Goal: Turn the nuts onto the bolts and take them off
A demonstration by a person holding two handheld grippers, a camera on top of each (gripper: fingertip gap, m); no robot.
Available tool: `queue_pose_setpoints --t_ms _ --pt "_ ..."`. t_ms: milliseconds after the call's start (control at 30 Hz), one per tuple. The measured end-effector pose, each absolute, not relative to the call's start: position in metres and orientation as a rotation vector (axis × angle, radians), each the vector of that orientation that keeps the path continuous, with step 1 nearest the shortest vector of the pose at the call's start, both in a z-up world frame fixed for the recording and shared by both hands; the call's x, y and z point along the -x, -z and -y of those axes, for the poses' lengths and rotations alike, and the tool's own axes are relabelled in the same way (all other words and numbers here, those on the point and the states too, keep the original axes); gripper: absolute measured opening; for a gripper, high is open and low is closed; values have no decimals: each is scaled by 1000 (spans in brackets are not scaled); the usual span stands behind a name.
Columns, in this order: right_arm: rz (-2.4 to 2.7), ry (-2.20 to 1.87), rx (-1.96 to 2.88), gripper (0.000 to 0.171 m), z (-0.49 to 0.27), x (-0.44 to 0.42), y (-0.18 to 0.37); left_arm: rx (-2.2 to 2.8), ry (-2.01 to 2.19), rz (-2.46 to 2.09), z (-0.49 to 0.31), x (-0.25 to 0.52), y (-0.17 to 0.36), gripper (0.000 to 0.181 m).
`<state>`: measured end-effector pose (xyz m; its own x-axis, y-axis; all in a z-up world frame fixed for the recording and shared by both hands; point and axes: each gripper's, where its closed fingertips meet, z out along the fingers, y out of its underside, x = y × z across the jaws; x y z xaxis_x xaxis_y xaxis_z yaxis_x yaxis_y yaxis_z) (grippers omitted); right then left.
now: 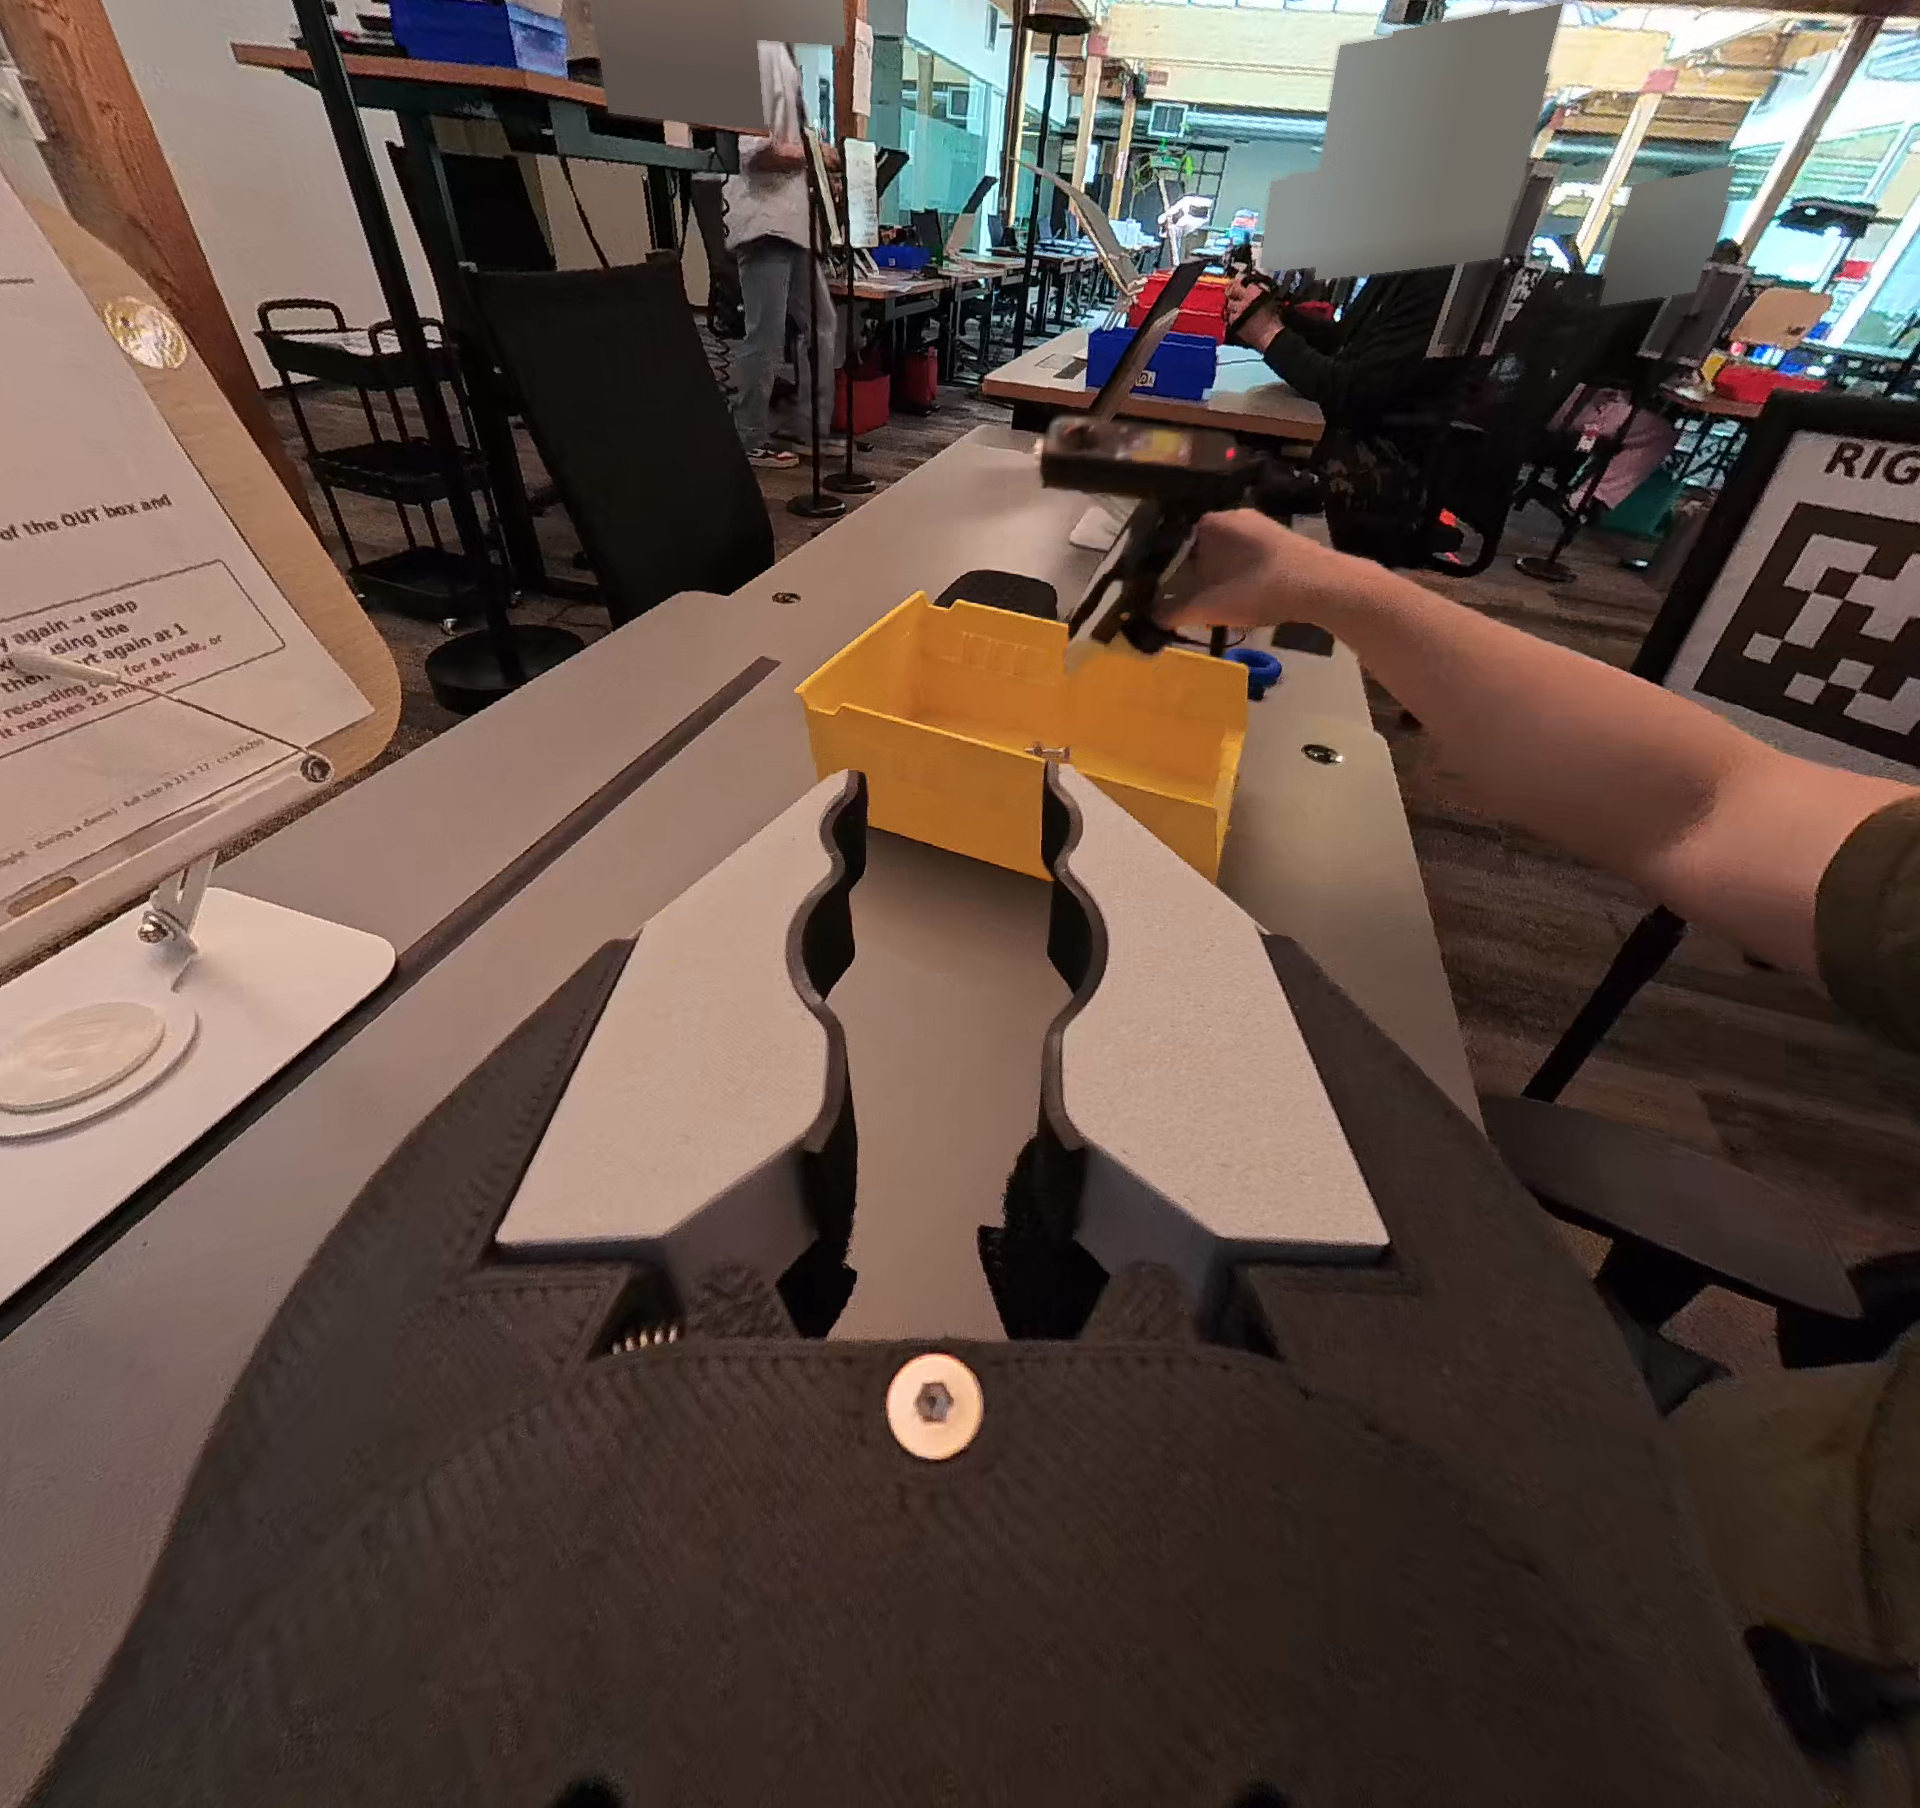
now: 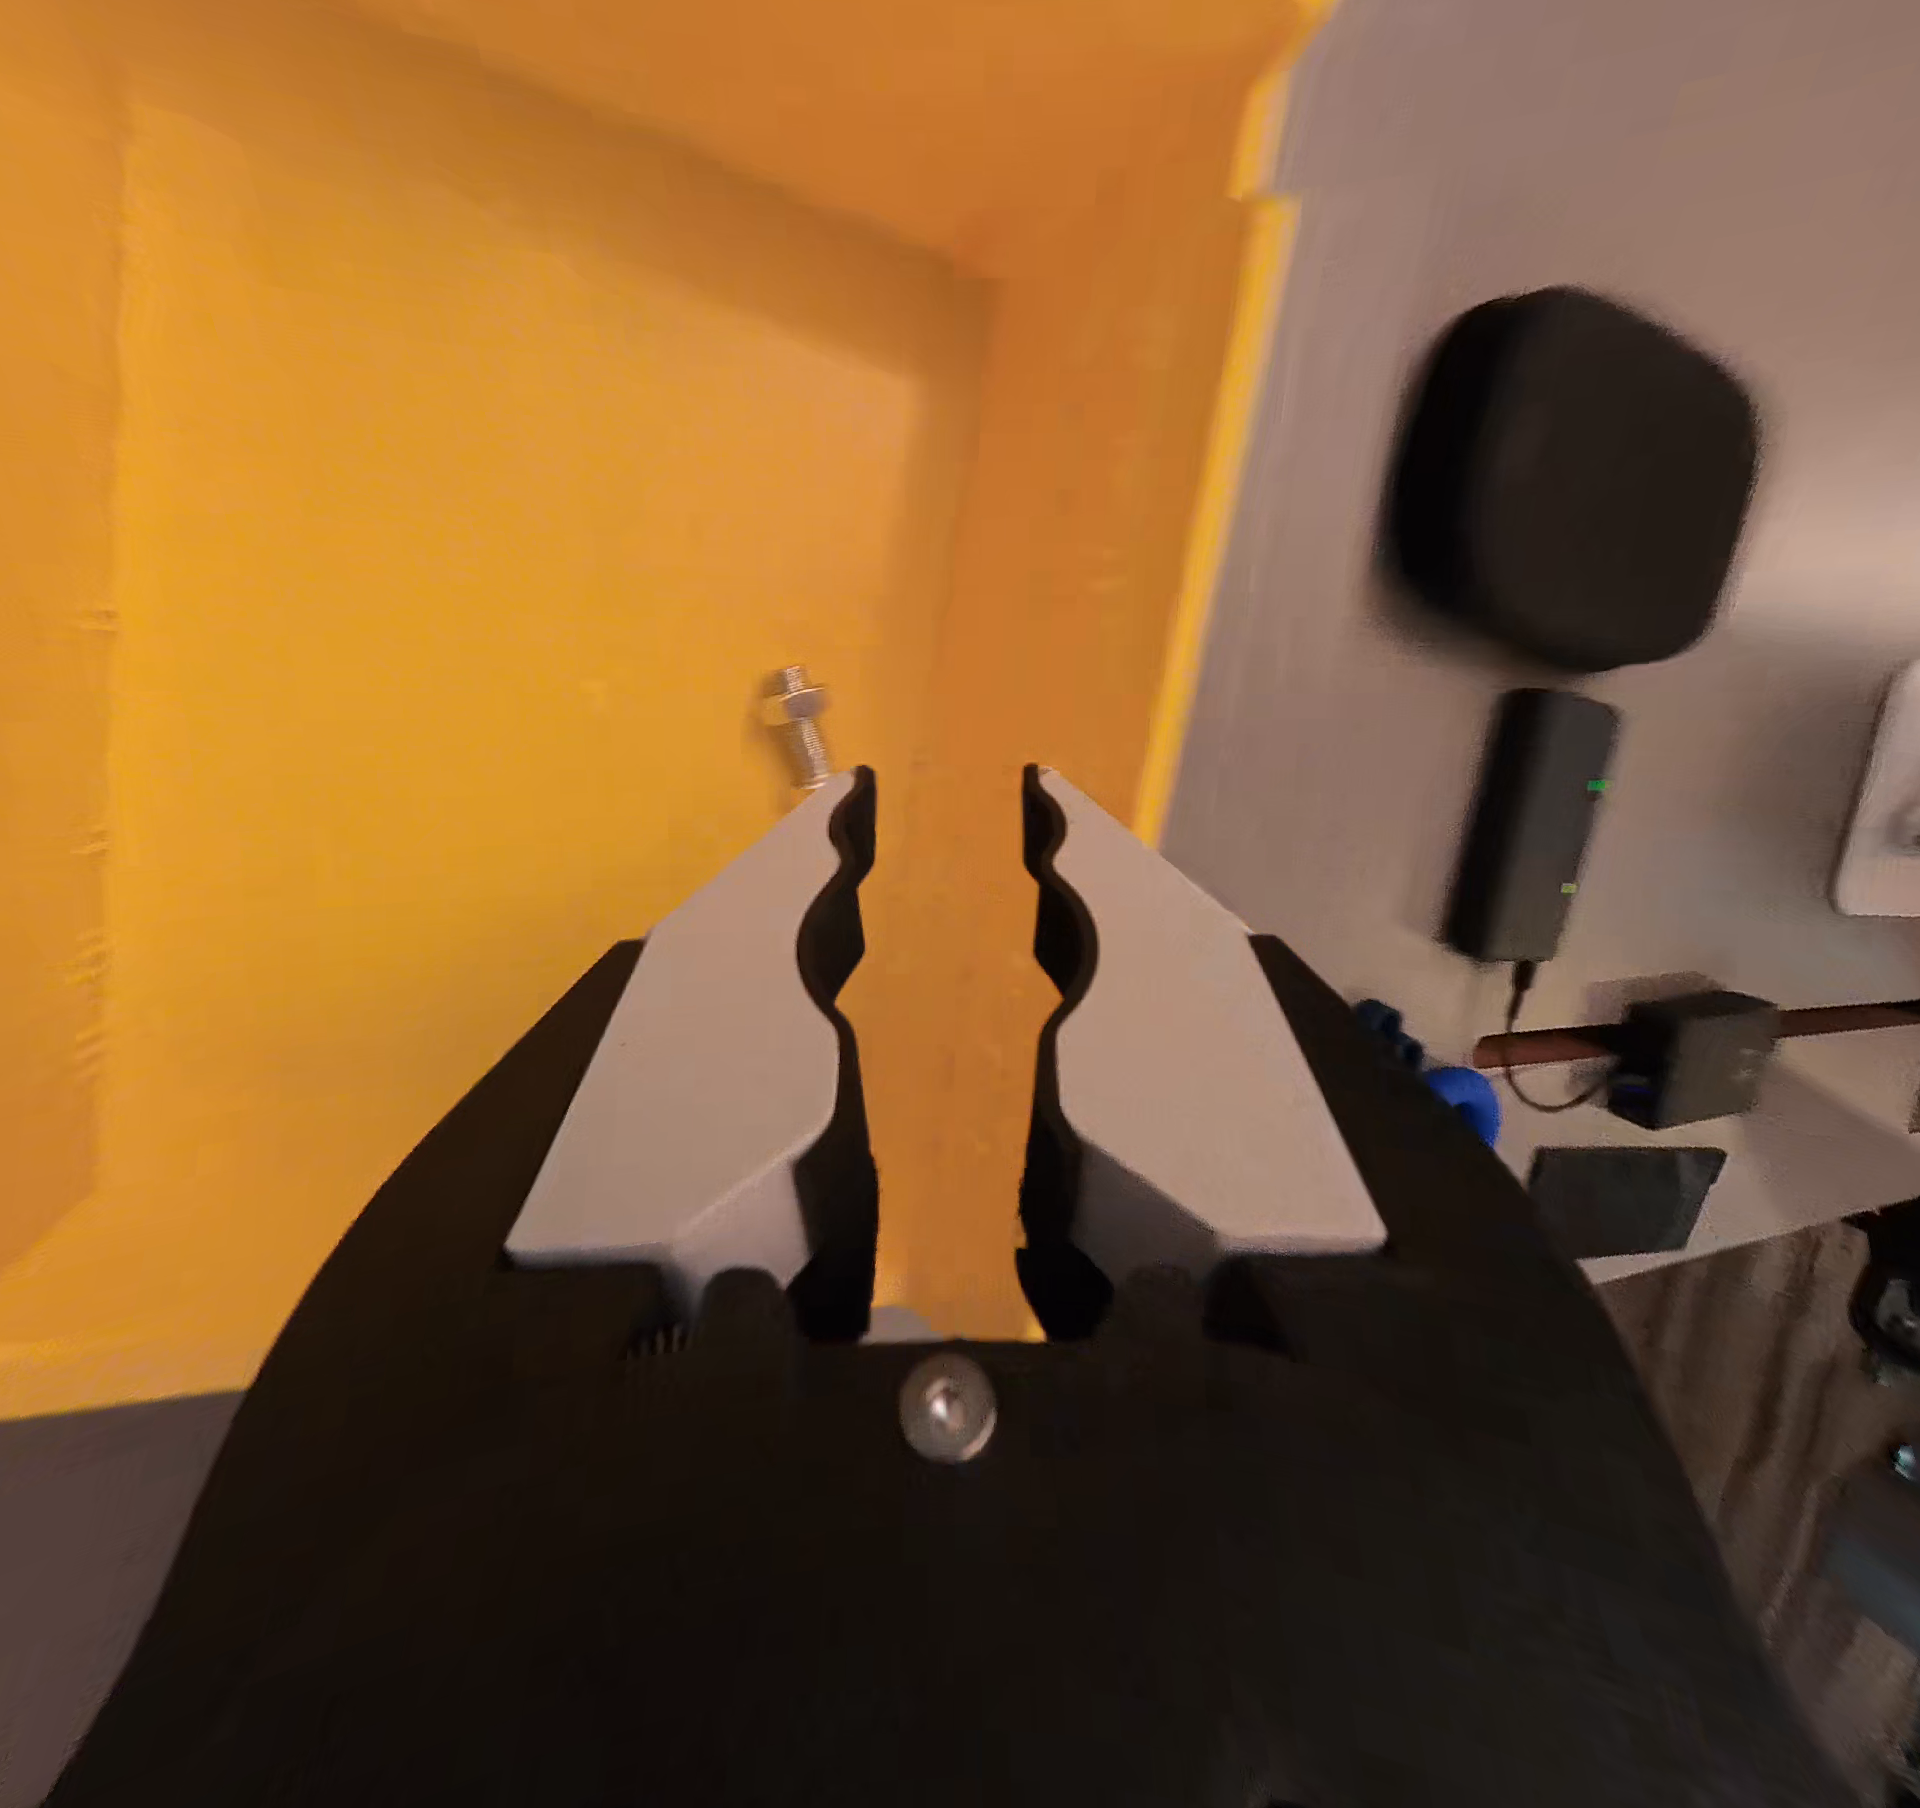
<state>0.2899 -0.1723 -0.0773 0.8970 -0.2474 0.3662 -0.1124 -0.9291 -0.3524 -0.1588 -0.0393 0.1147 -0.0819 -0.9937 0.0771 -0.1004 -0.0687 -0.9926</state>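
Note:
A small silver bolt with a nut on it (image 2: pixel 798 724) lies on the floor of a yellow bin (image 2: pixel 468 511). It also shows as a tiny silver piece in the left wrist view (image 1: pixel 1047 750). My right gripper (image 2: pixel 948 773) is open and empty, pointing down into the bin, its left fingertip just beside the bolt. In the left wrist view the right gripper (image 1: pixel 1101 641) hangs over the far side of the yellow bin (image 1: pixel 935 782), held by a bare arm. My left gripper (image 1: pixel 951 782) is open and empty, above the grey table in front of the bin.
A tablet stand with a printed sheet (image 1: pixel 125 678) stands at the left on the grey table (image 1: pixel 582 771). Right of the bin lie a black pad (image 2: pixel 1569 480), a black power pack (image 2: pixel 1527 823), a blue ring (image 2: pixel 1460 1098) and cables. A marker board (image 1: pixel 1829 595) leans at the right. Spacing between my two grippers at the tips: around 50 centimetres.

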Motion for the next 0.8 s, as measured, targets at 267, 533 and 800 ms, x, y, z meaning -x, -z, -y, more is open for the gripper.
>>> queue_pose_setpoints --t_ms 267,533,800 --pt "-516 159 2826 38 215 -304 113 1294 1261 -1328 44 156 -114 32" --pt "-574 -79 2821 2 198 -304 116 1302 1248 -1334 42 156 -111 29" --pt "-421 139 2753 11 192 -314 103 1303 1218 -1284 27 167 -116 31"
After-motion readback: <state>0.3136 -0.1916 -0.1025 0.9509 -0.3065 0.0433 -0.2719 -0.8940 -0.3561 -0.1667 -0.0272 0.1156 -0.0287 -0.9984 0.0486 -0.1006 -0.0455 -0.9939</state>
